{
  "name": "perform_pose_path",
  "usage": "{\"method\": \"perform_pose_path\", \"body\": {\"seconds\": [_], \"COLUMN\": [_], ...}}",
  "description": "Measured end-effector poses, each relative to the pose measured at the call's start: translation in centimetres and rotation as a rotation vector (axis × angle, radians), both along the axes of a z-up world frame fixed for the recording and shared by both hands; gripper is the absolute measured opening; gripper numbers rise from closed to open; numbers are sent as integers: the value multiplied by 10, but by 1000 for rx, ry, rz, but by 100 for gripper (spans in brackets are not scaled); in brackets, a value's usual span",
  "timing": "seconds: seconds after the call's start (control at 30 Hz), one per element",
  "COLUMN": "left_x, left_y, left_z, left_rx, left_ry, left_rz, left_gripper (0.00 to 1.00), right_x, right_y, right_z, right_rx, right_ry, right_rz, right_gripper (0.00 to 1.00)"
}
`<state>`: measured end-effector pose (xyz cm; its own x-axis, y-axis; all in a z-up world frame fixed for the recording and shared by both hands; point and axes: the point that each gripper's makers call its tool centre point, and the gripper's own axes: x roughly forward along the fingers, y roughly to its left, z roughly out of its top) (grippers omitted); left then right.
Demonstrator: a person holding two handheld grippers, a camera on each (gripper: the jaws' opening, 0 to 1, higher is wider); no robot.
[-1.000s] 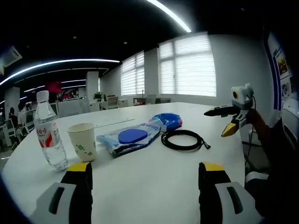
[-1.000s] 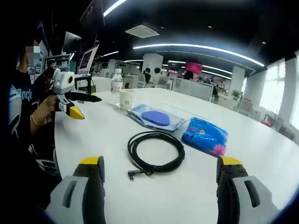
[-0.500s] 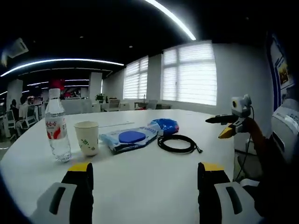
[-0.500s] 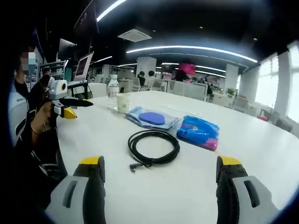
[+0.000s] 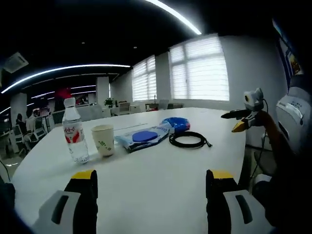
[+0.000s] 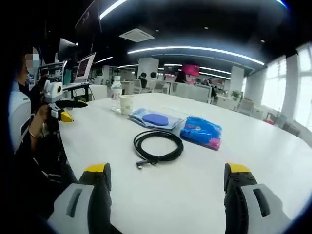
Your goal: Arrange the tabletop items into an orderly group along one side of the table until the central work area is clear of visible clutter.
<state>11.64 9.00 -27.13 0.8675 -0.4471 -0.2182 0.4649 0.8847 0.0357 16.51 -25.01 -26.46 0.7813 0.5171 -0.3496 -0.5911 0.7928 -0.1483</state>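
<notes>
A clear water bottle (image 5: 75,130) with a red label stands at the left of the white table (image 5: 161,170), a paper cup (image 5: 103,140) beside it. Further right lie a clear packet with a blue disc (image 5: 142,138), a blue tissue pack (image 5: 176,124) and a coiled black cable (image 5: 188,140). My left gripper (image 5: 150,176) is open and held back from them over the bare near table. In the right gripper view the cable (image 6: 157,146) lies nearest, then the blue pack (image 6: 201,132), the packet (image 6: 155,120), cup (image 6: 126,104) and bottle (image 6: 116,93). My right gripper (image 6: 165,170) is open and holds nothing.
The other gripper (image 5: 243,116) hangs at the table's right edge in the left gripper view, and at the left edge (image 6: 56,103) in the right gripper view, held by a person's hand. Office desks, chairs and people stand behind, windows (image 5: 197,70) beyond.
Both cameras have pulled back from the table, so the items look smaller and farther. The items themselves have not moved. Both grippers stay open.
</notes>
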Motion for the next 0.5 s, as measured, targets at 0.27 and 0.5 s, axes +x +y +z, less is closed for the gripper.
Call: {"method": "perform_pose_path", "body": {"seconds": [0.27,0.5], "left_x": [-7,-9], "left_y": [12,18], "left_z": [1,0], "left_rx": [17,1], "left_ry": [8,5], "left_rz": [56,79], "left_gripper": [91,91], "right_x": [-5,-8], "right_y": [-6,-8], "right_z": [2,1], "right_rx": [-7,-11], "right_ry": [-13,-12], "right_rz": [-36,-45], "right_gripper": [93,93]}}
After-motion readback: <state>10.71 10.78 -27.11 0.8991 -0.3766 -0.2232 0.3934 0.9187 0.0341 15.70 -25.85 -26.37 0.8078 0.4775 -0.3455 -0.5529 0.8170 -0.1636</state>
